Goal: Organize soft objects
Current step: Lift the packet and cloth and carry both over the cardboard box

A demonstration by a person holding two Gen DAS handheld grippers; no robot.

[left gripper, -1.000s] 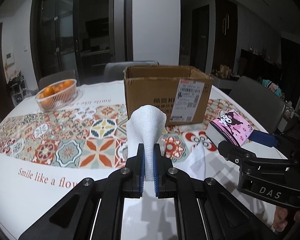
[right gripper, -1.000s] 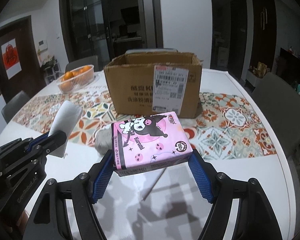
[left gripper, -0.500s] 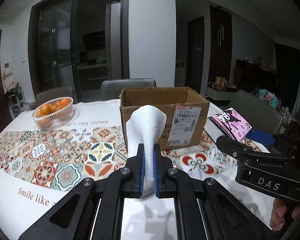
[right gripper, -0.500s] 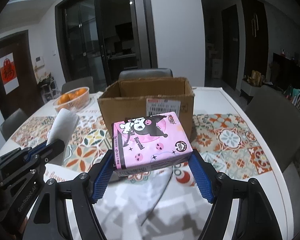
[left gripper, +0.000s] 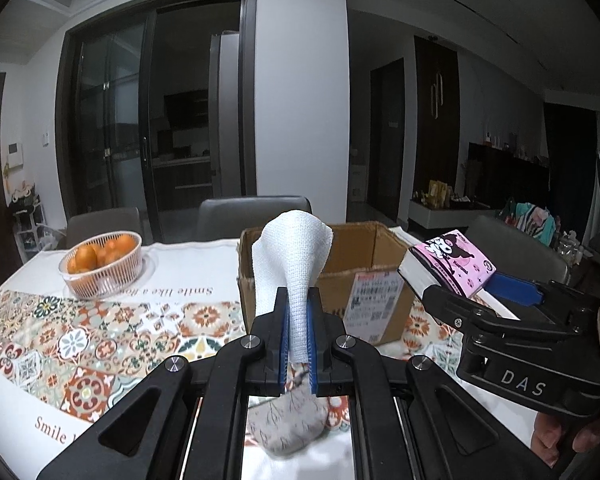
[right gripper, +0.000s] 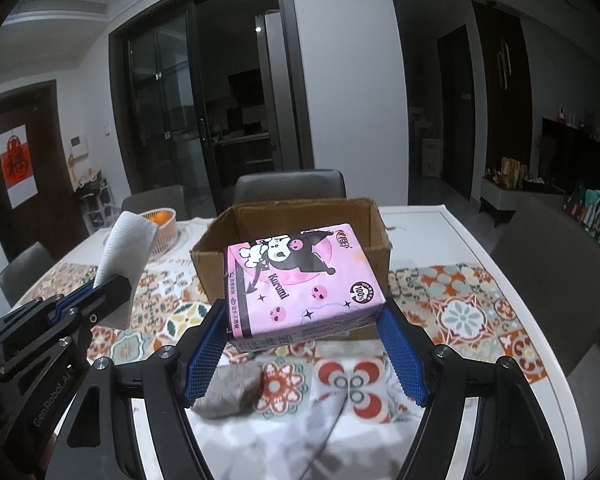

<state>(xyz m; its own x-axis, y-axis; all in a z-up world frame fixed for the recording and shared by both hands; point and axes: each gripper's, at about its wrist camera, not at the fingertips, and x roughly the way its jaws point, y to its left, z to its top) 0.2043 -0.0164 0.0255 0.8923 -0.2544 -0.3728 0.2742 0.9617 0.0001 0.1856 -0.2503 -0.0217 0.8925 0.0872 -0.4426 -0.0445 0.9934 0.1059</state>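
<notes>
Two handheld grippers hover above a worktop [left gripper: 28,276] covered with a white cloth bearing a colourful tile pattern [left gripper: 80,340]; the left gripper [left gripper: 298,332] has its jaws squeezed together on a folded white cloth [left gripper: 294,256], which stands up out of the blue pads and flares wider at the top; seen from the right wrist camera, the same cloth [right gripper: 126,248] rises from the left gripper [right gripper: 100,292] at the left edge; the right gripper [right gripper: 304,344] has its jaws set wide and clamped on the two short ends of a pink tissue pack [right gripper: 300,280] printed with a cartoon character, held roughly level and clear of the worktop; from the left wrist camera the pack [left gripper: 452,260] sits at the right, tilted, in the right gripper [left gripper: 480,292], with fingertips [left gripper: 560,436] showing under the handle; an open cardboard box [right gripper: 300,216] stands on the worktop just beyond both held things, a shipping label [left gripper: 376,296] on its near side; a grey furry object [left gripper: 288,424] lies on the worktop below the left gripper, near the box and apart from it; a white basket [left gripper: 100,264] of oranges sits further left, well apart from the box; grey chairs [right gripper: 290,184] stand around the far side of the worktop, with dark glass doors [right gripper: 204,92] behind them.
</notes>
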